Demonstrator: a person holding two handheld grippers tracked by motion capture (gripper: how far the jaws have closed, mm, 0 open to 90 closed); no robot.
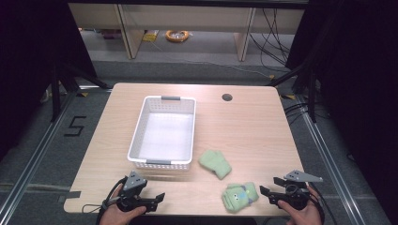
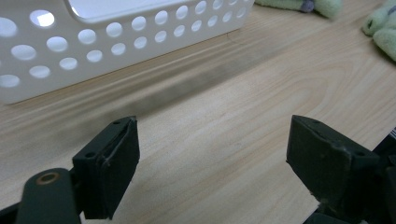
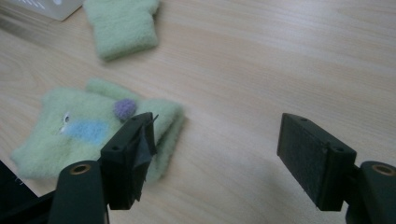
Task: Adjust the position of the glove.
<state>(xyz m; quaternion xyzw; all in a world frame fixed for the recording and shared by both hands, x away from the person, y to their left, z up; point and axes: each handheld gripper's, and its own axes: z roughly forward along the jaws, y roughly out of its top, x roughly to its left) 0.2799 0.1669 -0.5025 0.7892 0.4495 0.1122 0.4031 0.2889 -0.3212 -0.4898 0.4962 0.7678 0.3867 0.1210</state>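
Socks number two, both fuzzy pale green, lying near the front right of one wooden table [image 1: 263, 126] beside one white perforated basket [image 1: 141, 126]. Folded sock [image 1: 240, 197] — blue patch, purple pompom — lies just left of the right gripper [image 1: 267, 193]; plain sock [image 1: 215, 163] lies beyond. Left gripper [image 1: 159, 198] and right both gape, holding nothing.

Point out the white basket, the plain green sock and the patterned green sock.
white basket [image 1: 136, 136], high view, left rim.
plain green sock [image 1: 215, 163], high view, middle of the fabric.
patterned green sock [image 3: 88, 133], right gripper view, blue patch.
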